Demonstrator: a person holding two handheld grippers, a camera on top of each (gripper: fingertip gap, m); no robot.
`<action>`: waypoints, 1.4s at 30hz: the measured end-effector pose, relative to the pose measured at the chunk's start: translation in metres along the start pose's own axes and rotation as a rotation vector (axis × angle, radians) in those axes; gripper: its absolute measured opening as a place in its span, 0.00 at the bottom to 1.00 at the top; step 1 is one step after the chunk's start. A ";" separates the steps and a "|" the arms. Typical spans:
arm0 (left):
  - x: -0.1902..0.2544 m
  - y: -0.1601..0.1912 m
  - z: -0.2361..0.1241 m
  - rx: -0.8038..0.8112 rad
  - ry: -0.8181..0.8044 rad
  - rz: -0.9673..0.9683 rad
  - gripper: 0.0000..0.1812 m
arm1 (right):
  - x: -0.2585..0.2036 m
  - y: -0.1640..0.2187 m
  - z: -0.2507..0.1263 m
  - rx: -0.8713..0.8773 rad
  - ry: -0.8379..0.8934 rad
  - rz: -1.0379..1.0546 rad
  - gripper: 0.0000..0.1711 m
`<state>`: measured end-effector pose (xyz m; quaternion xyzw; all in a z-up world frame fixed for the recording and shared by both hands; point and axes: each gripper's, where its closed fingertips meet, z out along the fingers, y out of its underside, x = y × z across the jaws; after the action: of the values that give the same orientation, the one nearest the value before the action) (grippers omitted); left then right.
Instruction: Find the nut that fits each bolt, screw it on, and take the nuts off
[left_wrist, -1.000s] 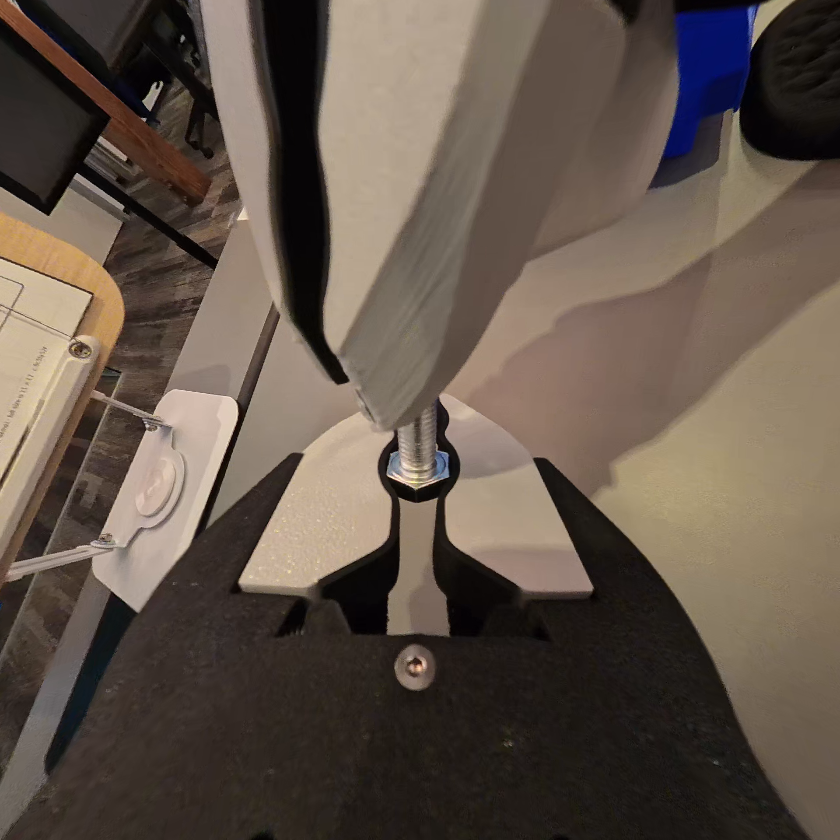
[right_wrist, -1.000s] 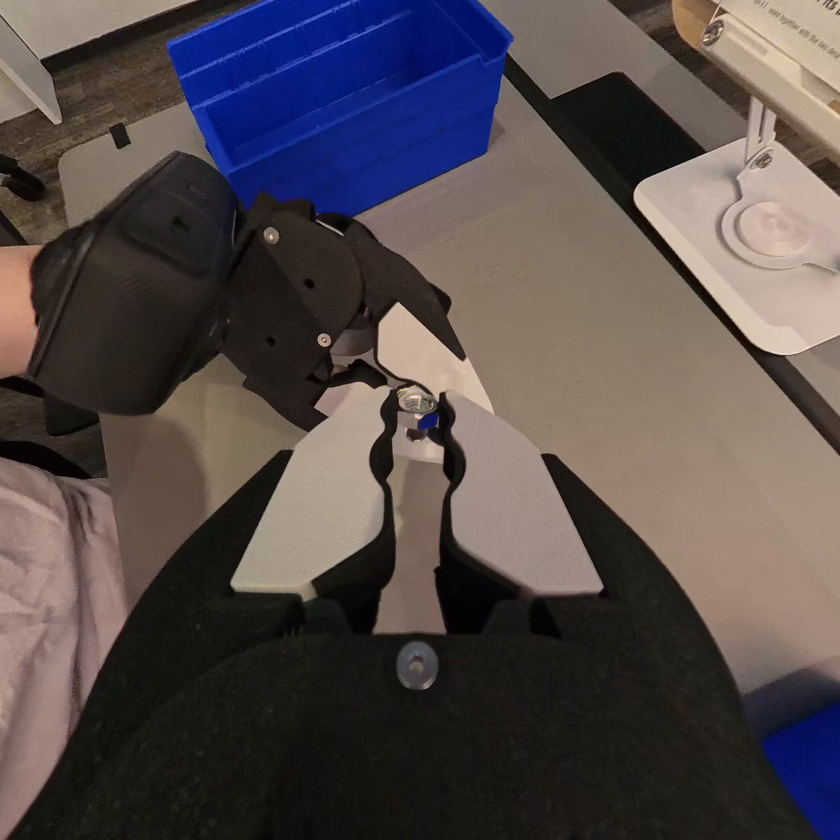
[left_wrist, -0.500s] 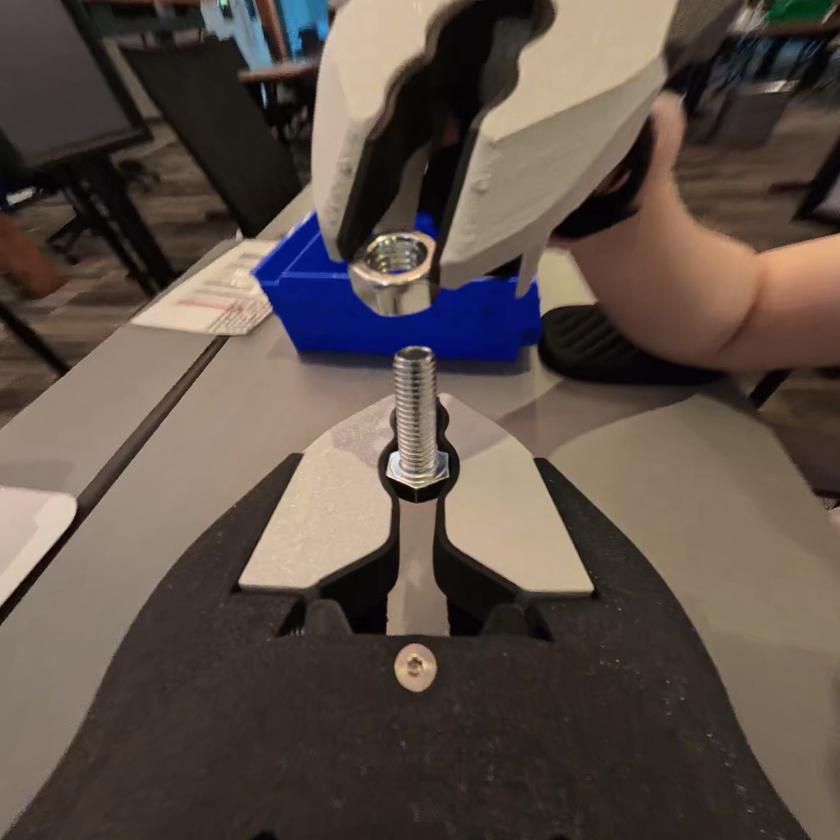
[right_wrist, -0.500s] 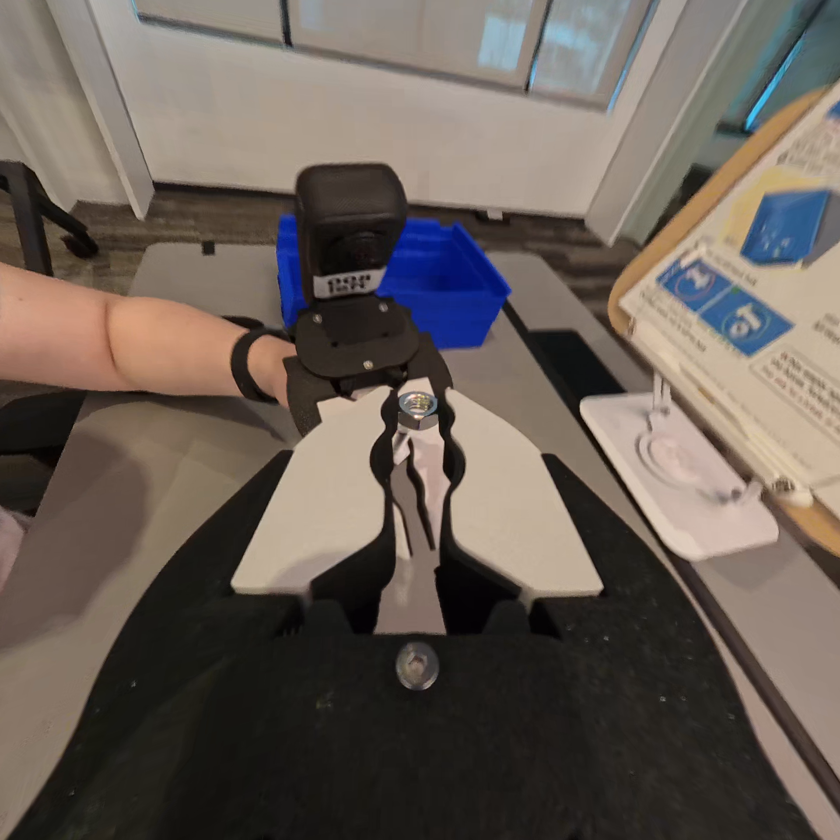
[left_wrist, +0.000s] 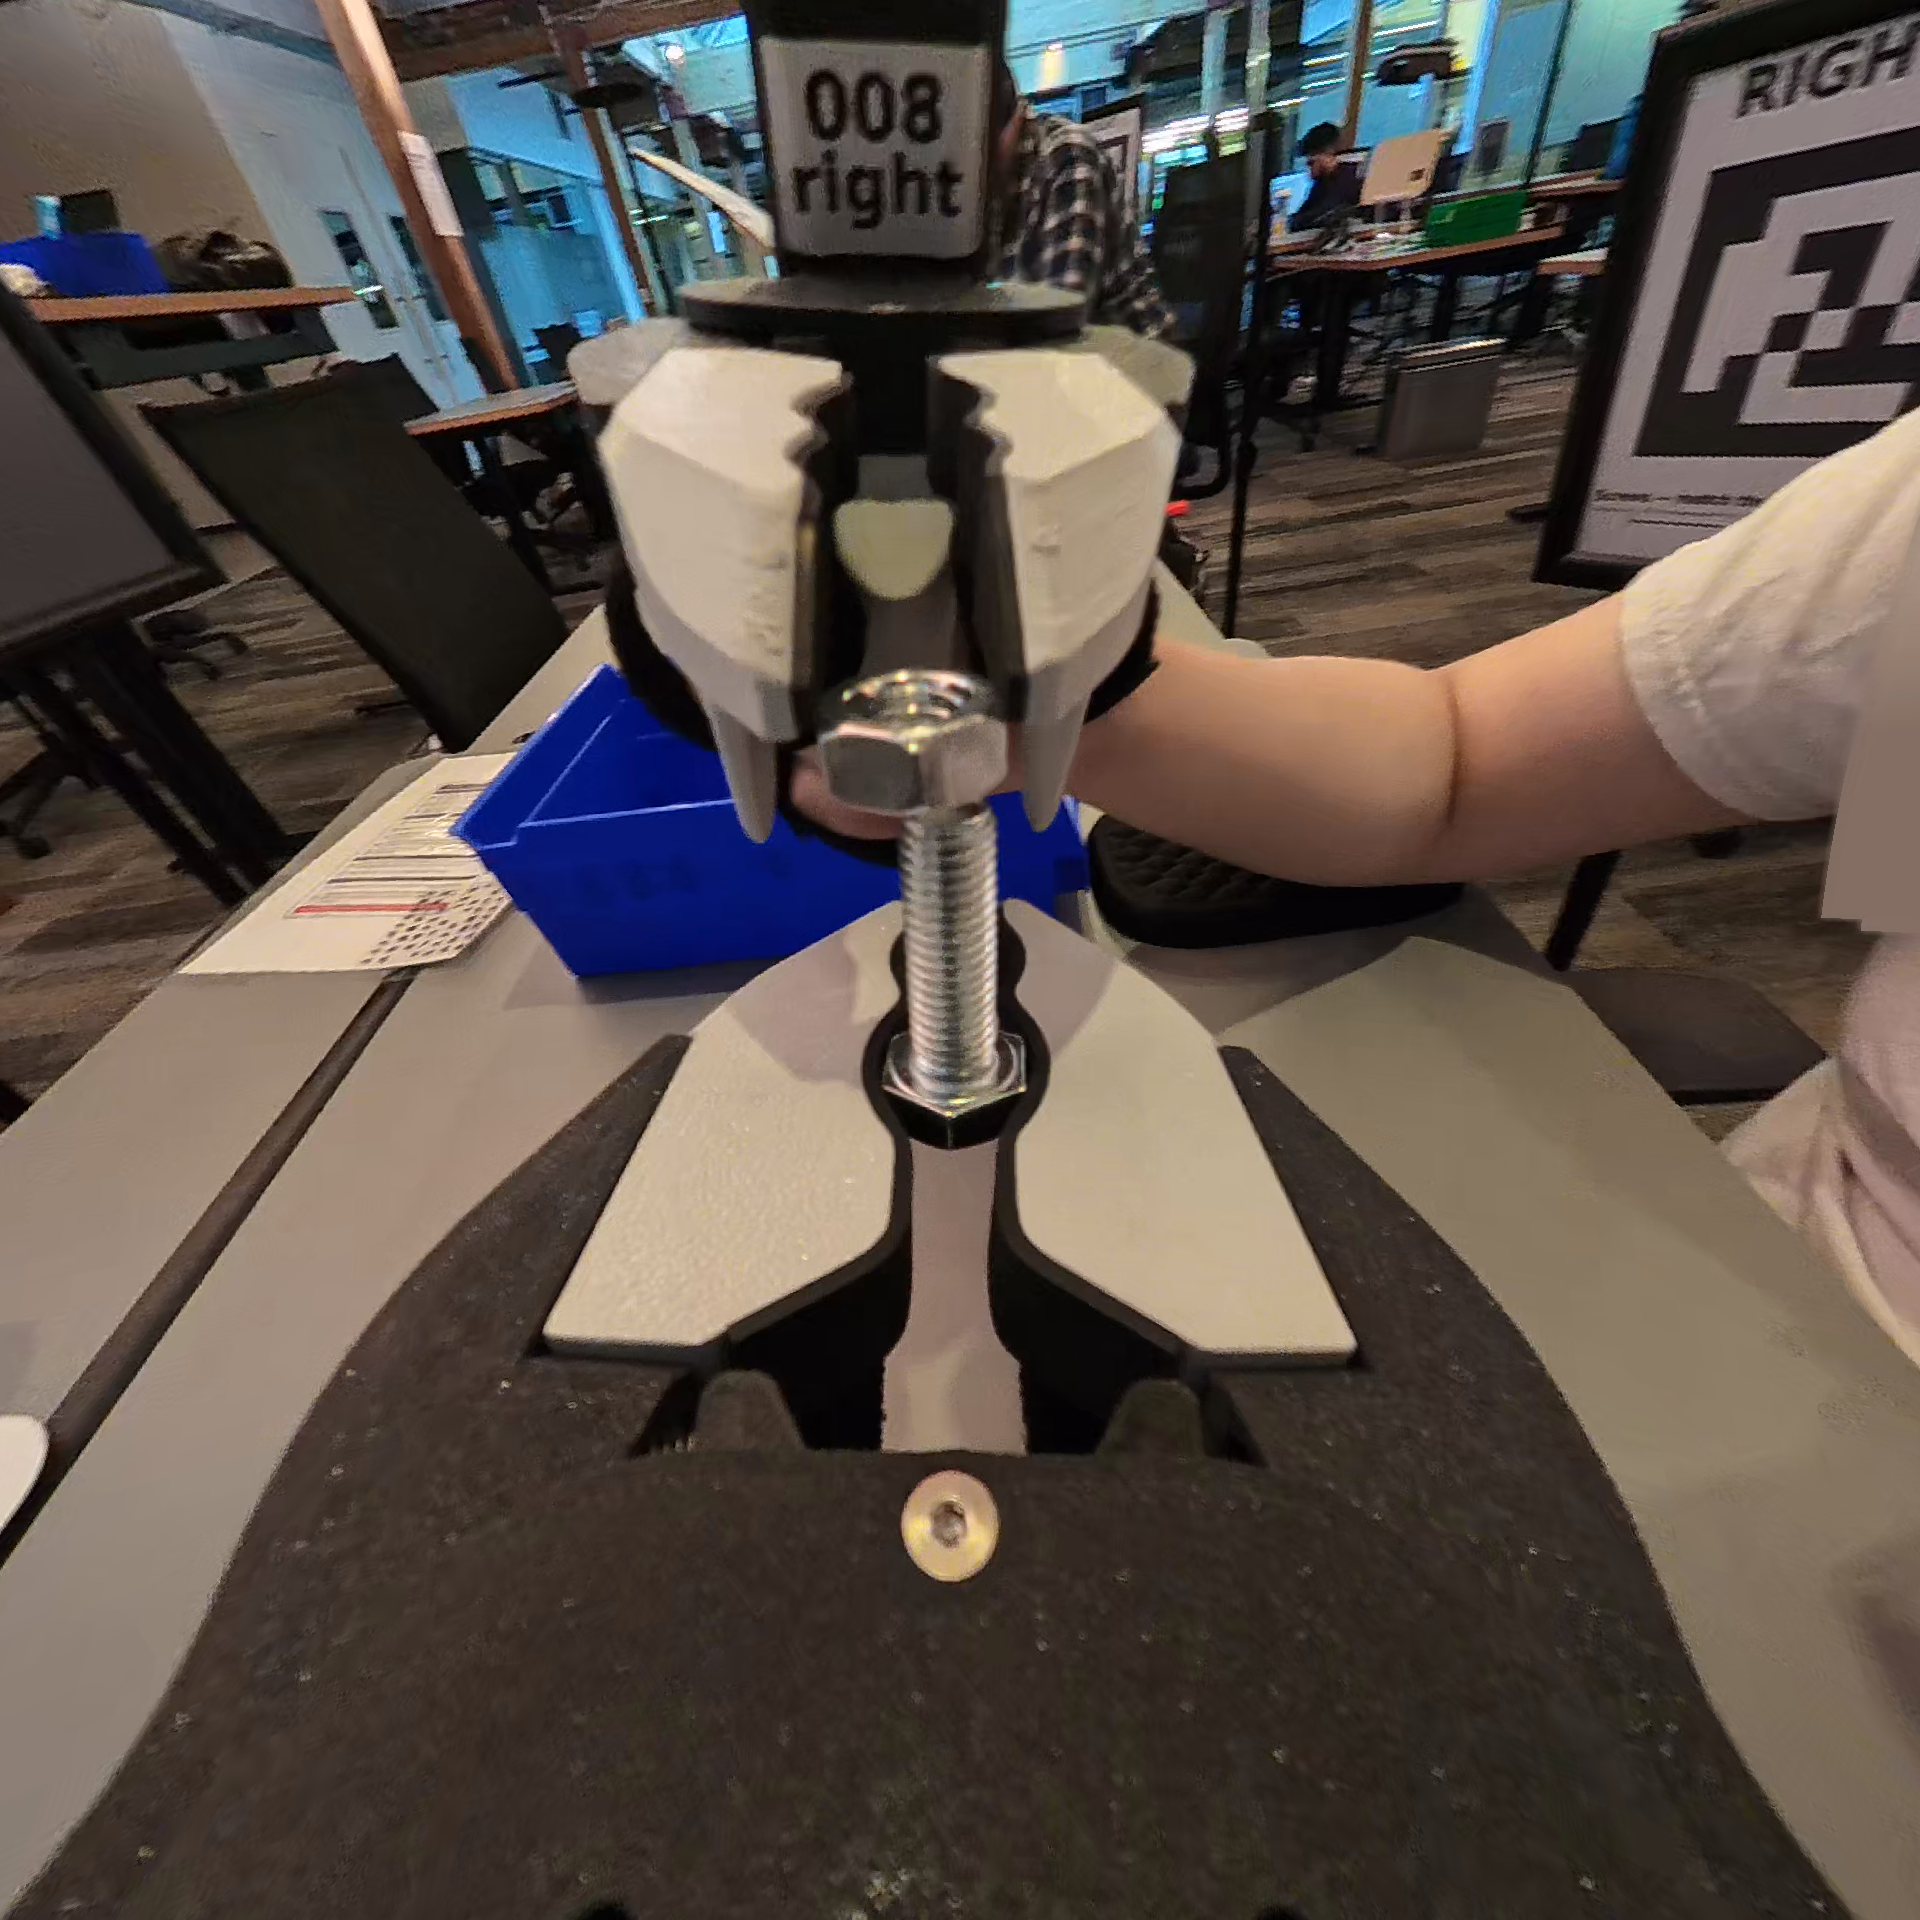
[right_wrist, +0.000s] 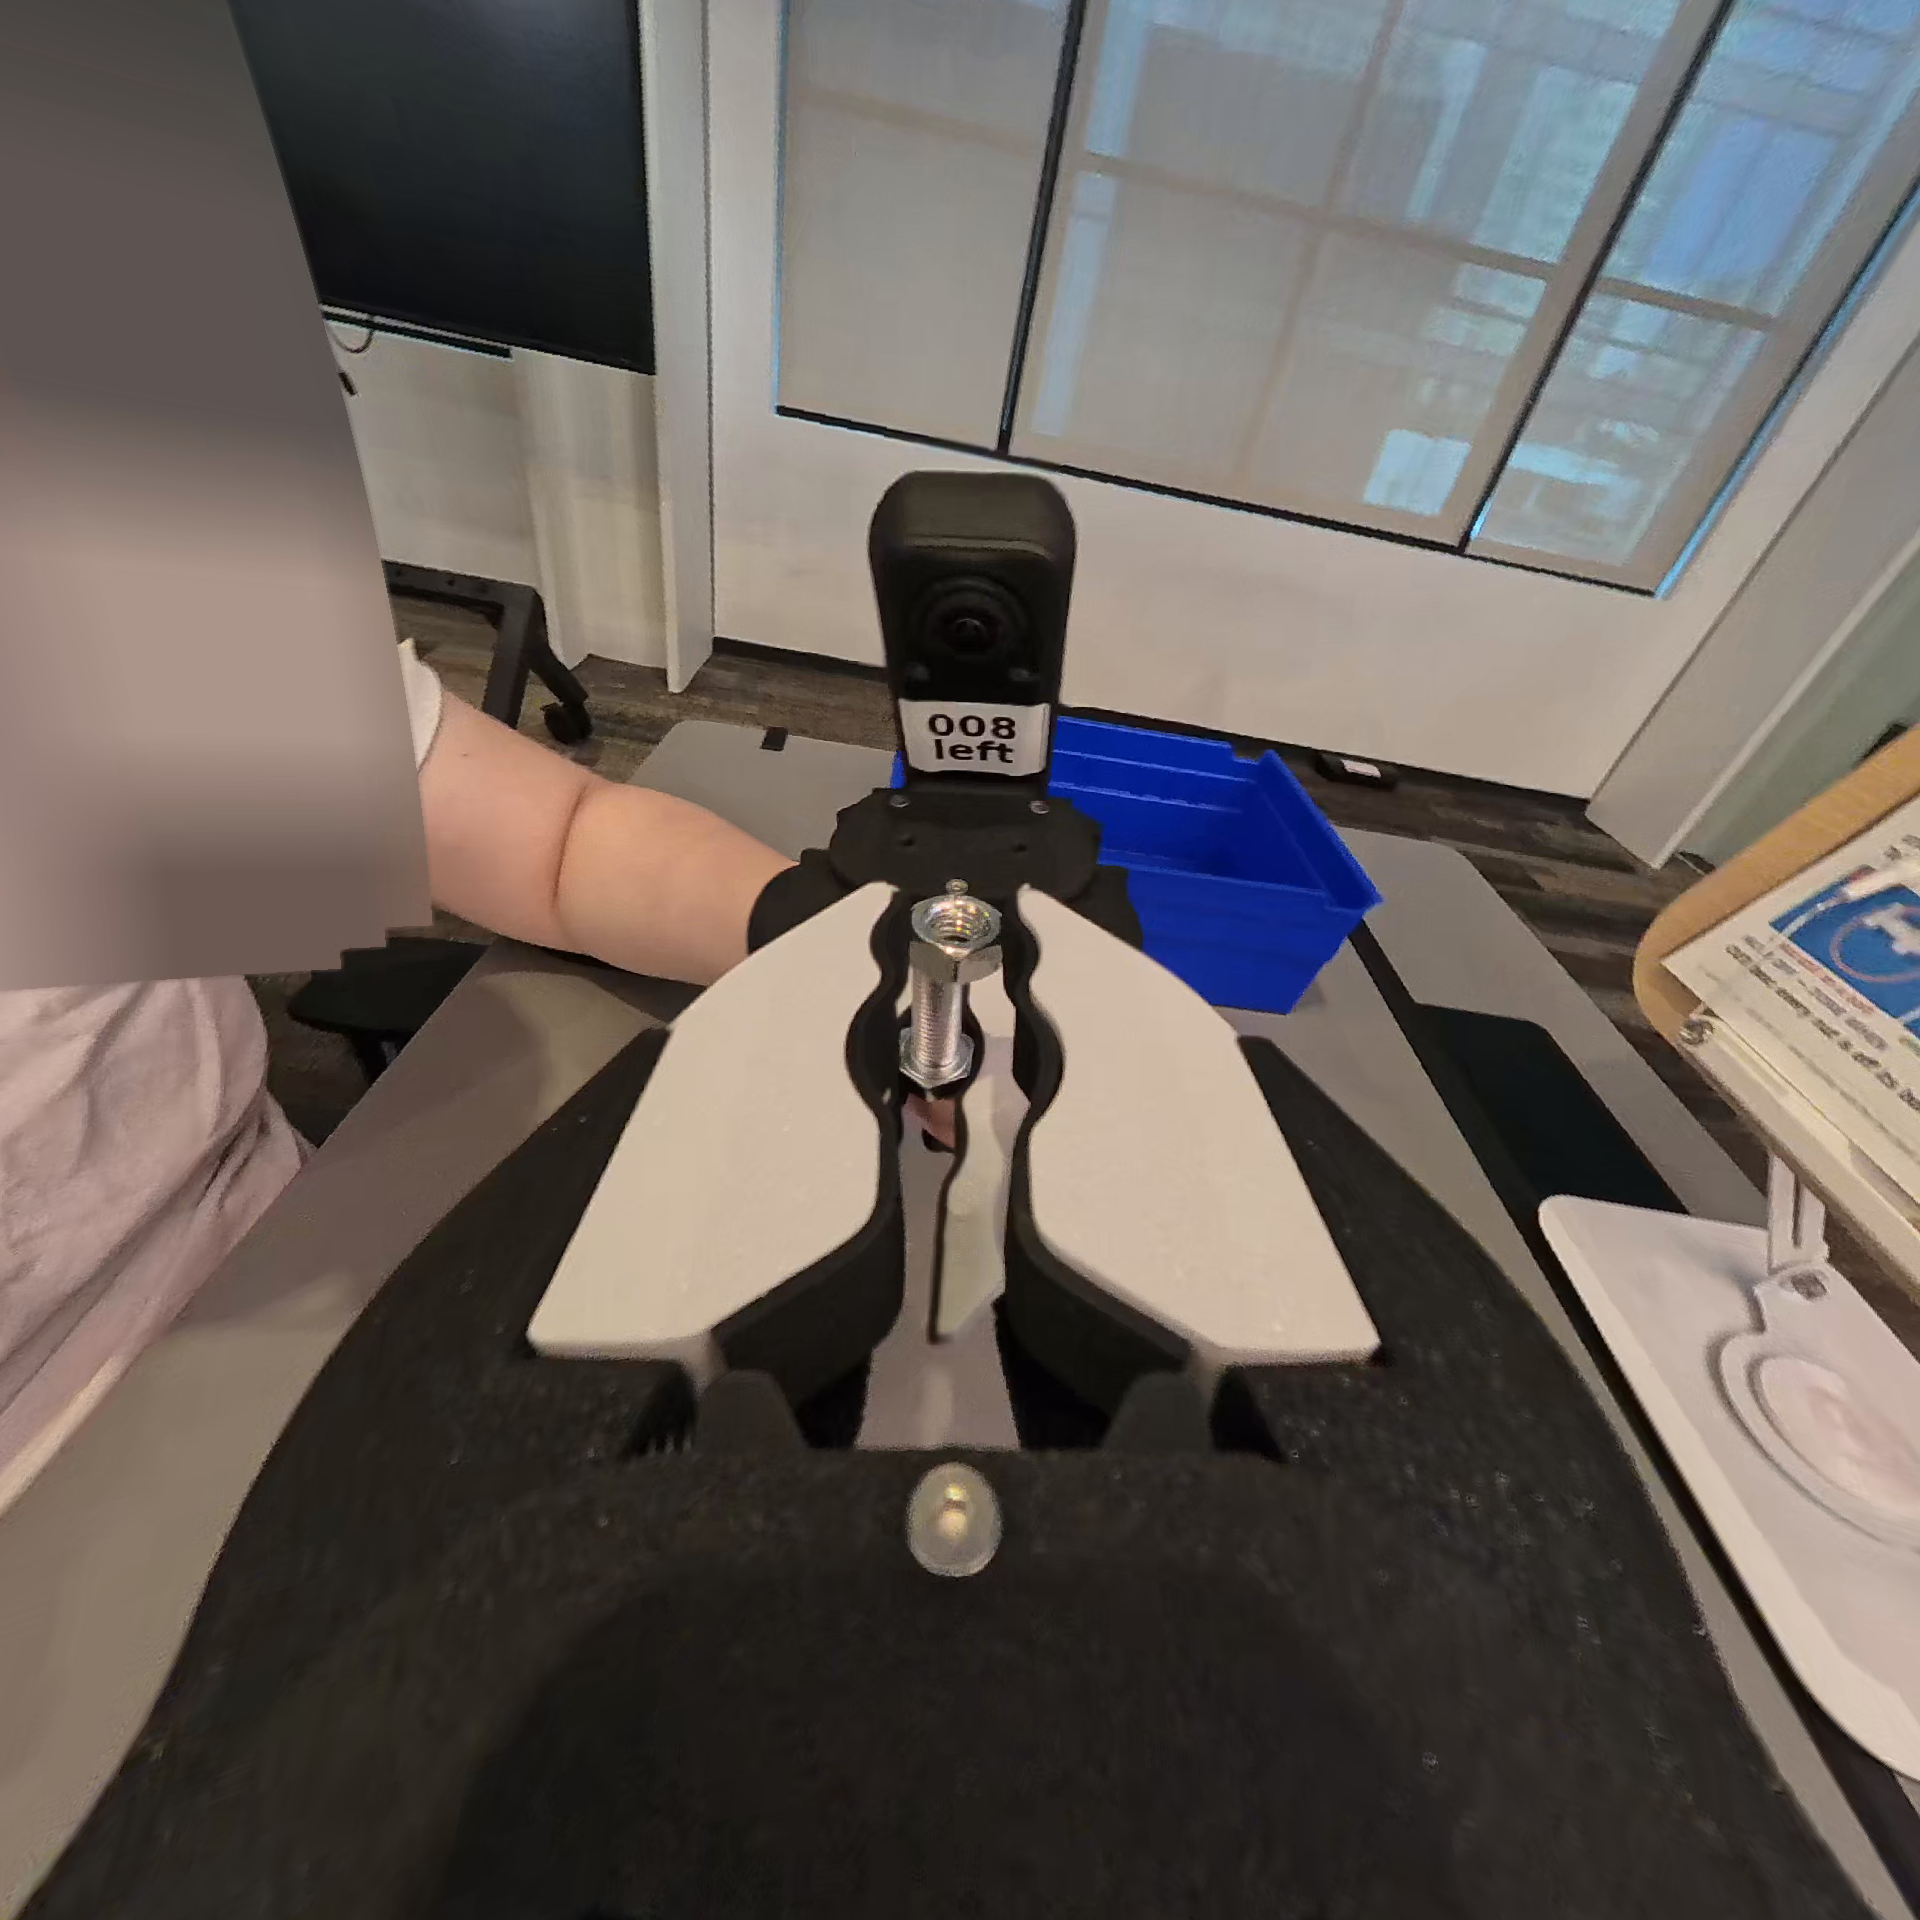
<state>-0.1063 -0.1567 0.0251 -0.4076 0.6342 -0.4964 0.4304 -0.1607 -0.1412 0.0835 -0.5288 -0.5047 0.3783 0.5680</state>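
While the left hand-held gripper (left_wrist: 954, 1086) clamps the head of a silver bolt (left_wrist: 948, 945) between its narrow white fingers (left_wrist: 748, 1174), the threaded shaft stands upright above them. Facing it from above, the right hand-held gripper (left_wrist: 902, 769) pinches a silver nut (left_wrist: 912, 753) between its fingertips, and that nut sits on the tip of the bolt; how far it is threaded on is hard to judge, since this part is slightly blurred. Seen from the right wrist view, the same nut (right_wrist: 956, 940) lies between the tips of the right hand-held gripper (right_wrist: 956, 935), with the bolt (right_wrist: 938, 1023) running away from it toward the left hand-held gripper (right_wrist: 940, 1081), whose black camera housing (right_wrist: 971, 603) with a white label rises behind.

Both tools are held over a grey desk (left_wrist: 1455, 1091). A blue bin (left_wrist: 675, 852) rests on the desk just behind the bolt, and a printed sheet (left_wrist: 384, 883) lies to its left. A bare forearm (left_wrist: 1351, 769) reaches in from the right. In the right wrist view, a white stand (right_wrist: 1766, 1403) carrying an instruction board (right_wrist: 1818, 966) sits at the desk's right side.
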 end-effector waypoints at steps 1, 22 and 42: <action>0.005 -0.001 0.000 0.004 0.033 -0.001 0.06 | -0.003 0.000 0.000 -0.001 -0.018 -0.015 0.10; 0.102 -0.013 -0.001 0.029 0.549 0.032 0.06 | -0.080 -0.010 0.000 0.068 -0.427 -0.114 0.10; 0.035 -0.013 -0.007 0.017 0.248 -0.067 0.06 | -0.023 -0.010 0.007 0.021 -0.054 -0.082 0.10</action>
<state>-0.1226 -0.1903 0.0343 -0.3601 0.6643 -0.5626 0.3354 -0.1734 -0.1634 0.0886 -0.4914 -0.5371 0.3740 0.5746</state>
